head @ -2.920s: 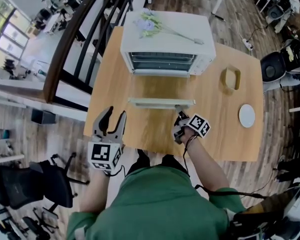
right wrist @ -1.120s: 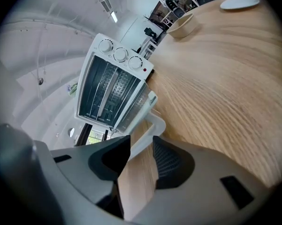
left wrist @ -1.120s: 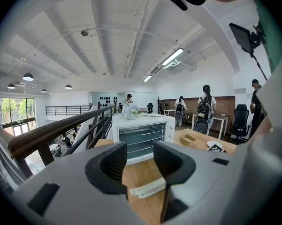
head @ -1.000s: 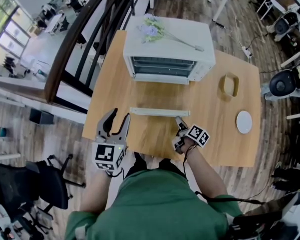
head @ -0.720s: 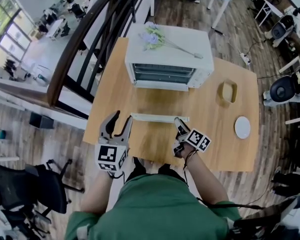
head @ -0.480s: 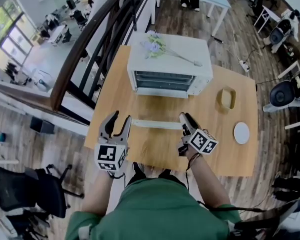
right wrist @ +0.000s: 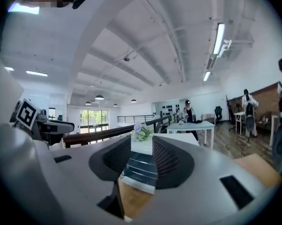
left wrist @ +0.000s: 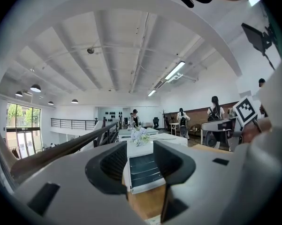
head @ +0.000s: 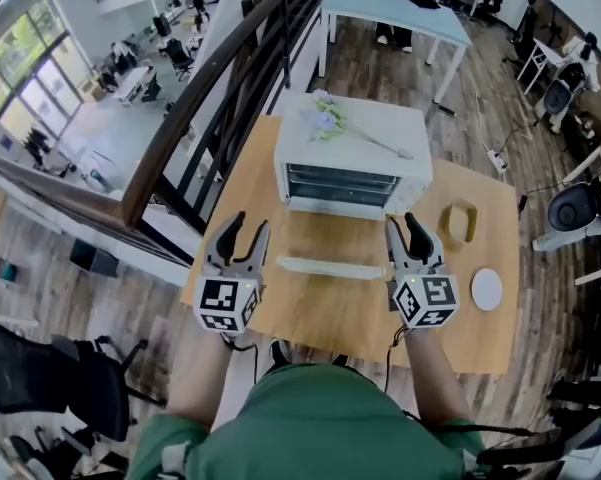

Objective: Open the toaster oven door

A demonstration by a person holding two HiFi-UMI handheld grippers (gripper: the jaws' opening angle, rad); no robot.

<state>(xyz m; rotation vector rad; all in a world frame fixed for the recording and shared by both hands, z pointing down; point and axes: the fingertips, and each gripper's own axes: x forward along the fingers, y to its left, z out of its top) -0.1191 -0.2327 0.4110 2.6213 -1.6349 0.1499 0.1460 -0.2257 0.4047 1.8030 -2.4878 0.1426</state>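
Left gripper (head: 246,228) about level, jaws apart, empty, right gripper (head: 402,224) alongside at like height, jaws apart (nothing between the pads (right wrist: 171,162)), left arm (head: 208,368) and right arm (head: 418,363) both stretched forward.

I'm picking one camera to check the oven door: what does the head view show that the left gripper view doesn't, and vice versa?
Only the head view: the lowered door across its whole width, a wooden ring and a white disc on the table. Only the left gripper view: the ceiling and its lights. Both: the toaster oven, its racks exposed, flowers on top.
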